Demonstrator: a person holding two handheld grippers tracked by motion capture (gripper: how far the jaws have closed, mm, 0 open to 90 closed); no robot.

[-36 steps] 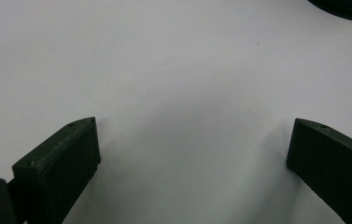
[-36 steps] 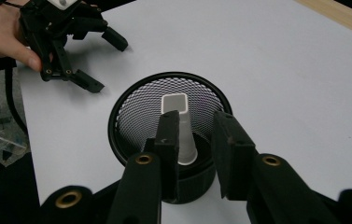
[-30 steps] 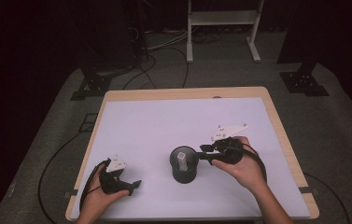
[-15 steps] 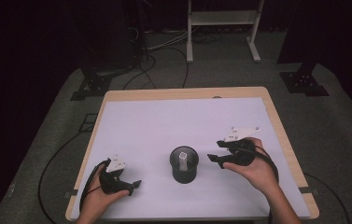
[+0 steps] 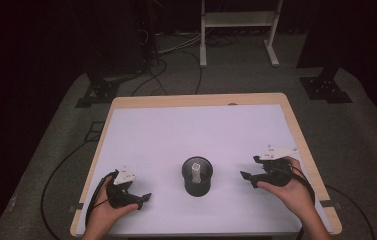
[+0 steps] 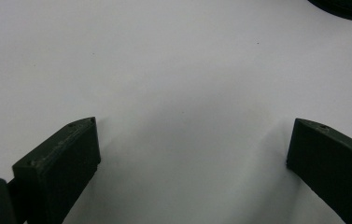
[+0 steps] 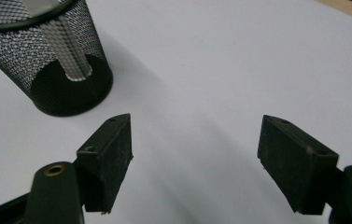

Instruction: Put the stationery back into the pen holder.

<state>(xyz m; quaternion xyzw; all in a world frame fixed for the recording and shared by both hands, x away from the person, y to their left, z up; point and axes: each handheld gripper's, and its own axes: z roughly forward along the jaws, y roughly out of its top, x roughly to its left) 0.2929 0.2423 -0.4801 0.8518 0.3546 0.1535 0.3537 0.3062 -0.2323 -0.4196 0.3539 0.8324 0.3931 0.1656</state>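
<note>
White tabletop (image 5: 176, 130): mesh cup (image 5: 197, 176) w/ pale stick inside sits front-center. Right gripper (image 5: 250, 176) has pulled back from cup, now well apart, jaws spread, empty. Left gripper (image 5: 143, 199) unchanged, spread, front-left.

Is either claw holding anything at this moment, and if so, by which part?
Nothing is held. The left claw and right claw are both open over bare table, apart from the mesh cup with the white stick inside.
</note>
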